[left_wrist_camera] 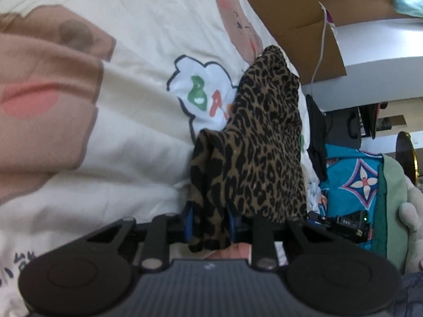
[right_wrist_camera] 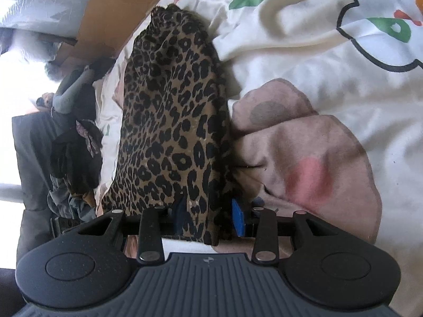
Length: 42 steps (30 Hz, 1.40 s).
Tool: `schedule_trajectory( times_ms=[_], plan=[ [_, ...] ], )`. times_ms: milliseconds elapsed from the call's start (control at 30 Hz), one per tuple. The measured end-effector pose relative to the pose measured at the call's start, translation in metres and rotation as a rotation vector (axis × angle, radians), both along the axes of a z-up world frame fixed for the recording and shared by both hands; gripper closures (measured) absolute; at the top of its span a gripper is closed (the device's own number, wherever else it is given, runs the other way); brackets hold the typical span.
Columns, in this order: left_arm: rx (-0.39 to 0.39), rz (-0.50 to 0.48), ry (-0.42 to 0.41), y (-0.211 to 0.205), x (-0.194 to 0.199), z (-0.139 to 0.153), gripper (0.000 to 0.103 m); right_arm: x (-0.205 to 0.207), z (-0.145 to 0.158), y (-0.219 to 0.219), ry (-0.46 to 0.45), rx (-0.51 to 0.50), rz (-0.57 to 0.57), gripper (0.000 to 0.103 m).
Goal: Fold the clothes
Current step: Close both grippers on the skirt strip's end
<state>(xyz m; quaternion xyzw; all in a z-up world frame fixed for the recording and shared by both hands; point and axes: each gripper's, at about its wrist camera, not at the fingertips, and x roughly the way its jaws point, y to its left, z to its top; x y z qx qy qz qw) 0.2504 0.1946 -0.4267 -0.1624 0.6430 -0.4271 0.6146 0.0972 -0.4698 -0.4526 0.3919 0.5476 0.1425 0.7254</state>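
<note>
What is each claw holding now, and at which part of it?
Both claws grip the brown-and-black leopard-print fabric garment. The left claw pinches a bunched fold at its near edge; the right claw clamps the near edge too.

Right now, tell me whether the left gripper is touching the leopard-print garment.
Touching. The left wrist view shows the leopard-print garment bunched between the left gripper, its blue pads pressed against the fabric on both sides.
</note>
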Motion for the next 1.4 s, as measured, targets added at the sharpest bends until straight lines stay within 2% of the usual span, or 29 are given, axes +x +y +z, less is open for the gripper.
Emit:
schedule_trajectory(
  times_ms=[100,333,500,567,600,700,767,933,1200,1300,1400],
  plan=[
    [0.02,0.007,-0.037,-0.008,0.005,-0.001,0.077,0.001,0.0,-0.001,-0.013,0.005,-0.011,0.065],
    [-0.011,-0.004,-0.058,-0.027,0.016,-0.006,0.077,0.012,-0.006,0.001,-0.023,0.035,-0.013,0.065],
    [-0.043,-0.018,-0.067,-0.029,0.013,0.001,0.076,0.011,-0.009,0.006,-0.029,0.055,0.003,0.065],
    [-0.042,-0.053,-0.078,-0.034,0.008,0.006,0.076,0.009,-0.009,0.008,-0.025,0.051,0.019,0.065],
    [-0.042,-0.074,-0.088,-0.036,0.005,0.009,0.076,0.008,-0.009,0.009,-0.022,0.048,0.027,0.067],
    [-0.07,-0.109,-0.092,-0.036,-0.002,0.021,0.077,0.006,-0.004,0.012,-0.038,0.006,0.042,0.092],
    [-0.08,-0.119,-0.084,-0.034,-0.004,0.025,0.077,0.005,-0.003,0.012,-0.042,0.007,0.04,0.094],
    [-0.072,-0.163,-0.075,-0.036,-0.01,0.023,0.077,0.004,-0.005,0.011,-0.026,0.002,0.042,0.093],
    [-0.132,-0.152,-0.065,-0.043,-0.01,0.033,0.074,0.001,-0.009,0.012,-0.001,-0.003,0.055,0.092],
    [-0.133,-0.132,-0.049,-0.042,-0.012,0.03,0.074,0.001,-0.009,0.012,0.001,-0.002,0.056,0.092],
    [-0.171,-0.055,0.003,-0.032,-0.01,0.026,0.074,0.001,-0.009,0.012,0.003,-0.002,0.057,0.092]
  ],
)
